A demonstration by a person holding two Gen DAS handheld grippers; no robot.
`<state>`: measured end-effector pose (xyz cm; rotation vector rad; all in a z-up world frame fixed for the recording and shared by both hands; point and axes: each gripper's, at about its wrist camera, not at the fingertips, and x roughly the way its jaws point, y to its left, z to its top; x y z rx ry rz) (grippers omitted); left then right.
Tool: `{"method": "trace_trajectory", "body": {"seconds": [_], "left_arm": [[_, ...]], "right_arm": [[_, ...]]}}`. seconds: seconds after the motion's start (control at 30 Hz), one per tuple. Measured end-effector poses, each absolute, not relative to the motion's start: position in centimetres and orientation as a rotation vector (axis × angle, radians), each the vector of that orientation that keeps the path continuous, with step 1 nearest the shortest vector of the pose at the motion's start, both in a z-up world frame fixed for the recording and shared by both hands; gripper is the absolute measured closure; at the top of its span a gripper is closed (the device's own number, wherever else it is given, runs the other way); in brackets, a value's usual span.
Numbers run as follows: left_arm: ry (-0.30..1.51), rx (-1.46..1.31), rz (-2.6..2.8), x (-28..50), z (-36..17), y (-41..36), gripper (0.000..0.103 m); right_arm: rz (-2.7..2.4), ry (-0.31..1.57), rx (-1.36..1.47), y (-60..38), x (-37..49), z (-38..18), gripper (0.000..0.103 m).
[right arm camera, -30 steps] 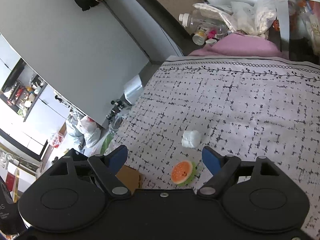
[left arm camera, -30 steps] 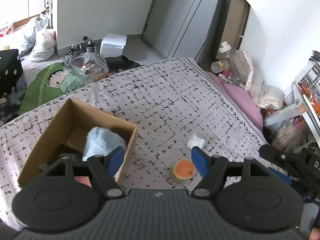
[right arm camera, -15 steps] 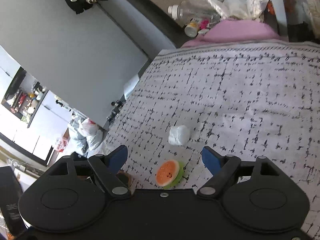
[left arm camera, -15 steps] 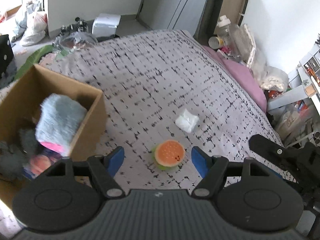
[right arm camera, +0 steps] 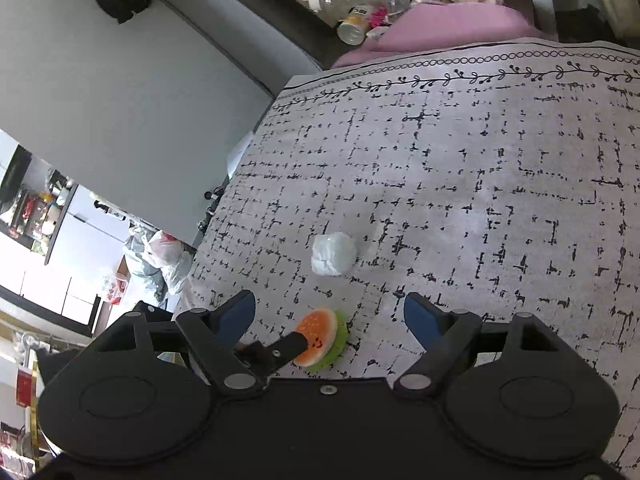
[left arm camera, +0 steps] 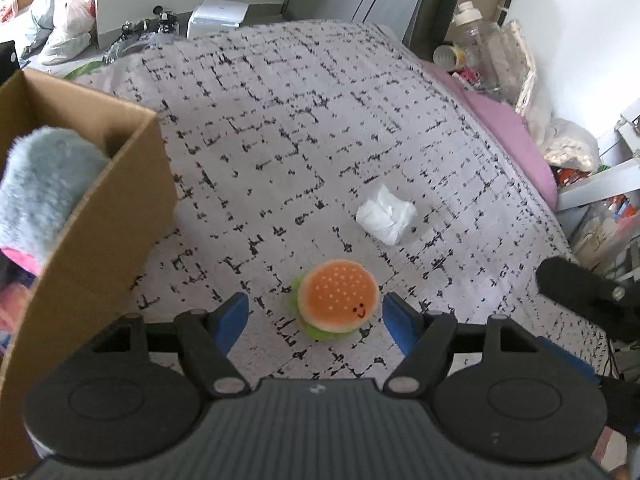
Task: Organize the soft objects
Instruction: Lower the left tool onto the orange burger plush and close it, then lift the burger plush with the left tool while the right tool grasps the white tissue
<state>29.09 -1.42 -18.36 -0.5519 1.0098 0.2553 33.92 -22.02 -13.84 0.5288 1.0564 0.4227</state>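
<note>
The bedspread [left arm camera: 304,128] is pale grey, crossed by a broken black grid of dashes; at its far edge in the right wrist view run a black vine line and a chain of small black rings. On it lies a plush burger [left arm camera: 338,300] — orange bun speckled with pale dots, a tiny red smile, bright green lettuce at the rim. Just beyond it to the right sits a crumpled white wad [left arm camera: 386,214]. The cardboard box [left arm camera: 116,220] on the left is plain brown, holding a fluffy grey-blue toy [left arm camera: 44,184] with a pink patch below. Both grippers — left gripper [left arm camera: 316,316], right gripper [right arm camera: 330,316] — are black with blue pads. A pink sheet [left arm camera: 508,136] shows along the bed's right side.
</note>
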Motion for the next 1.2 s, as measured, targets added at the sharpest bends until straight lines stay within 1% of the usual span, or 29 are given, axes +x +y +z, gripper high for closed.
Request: {"method": "trace_trajectory", "body": {"seconds": [0.5,0.6,0.63,0.67,0.73,0.77,0.83,1.2], "left_arm": [[1.043,-0.453,0.246,30.9,-20.8,-3.5,0.031],[1.047,-0.441,0.252,31.0,-21.2,-3.8,0.037],[1.047,-0.431,0.252,31.1,-21.2,-3.9,0.046],[1.047,-0.429,0.248,31.1,-21.3,-4.0,0.052],[1.04,-0.436,0.25,31.0,-21.3,-3.9,0.059],[1.037,-0.441,0.249,31.0,-21.2,-3.8,0.06],[1.028,-0.449,0.246,31.0,-20.9,-3.5,0.062],[0.956,-0.458,0.267,31.0,-18.1,-1.6,0.062]], "right_arm": [[0.395,1.082,0.541,-22.0,34.9,-14.8,0.022],[0.395,1.084,0.538,-21.8,35.0,-14.9,0.022],[0.396,1.084,0.535,-21.8,35.0,-14.9,0.022],[0.394,1.085,0.529,-21.7,35.1,-15.0,0.022],[0.392,1.09,0.522,-21.6,35.2,-15.2,0.022],[0.392,1.094,0.523,-21.6,35.2,-15.3,0.022],[0.391,1.099,0.523,-21.4,35.4,-15.5,0.022],[0.445,1.059,0.522,-19.8,35.9,-15.9,0.022]]}}
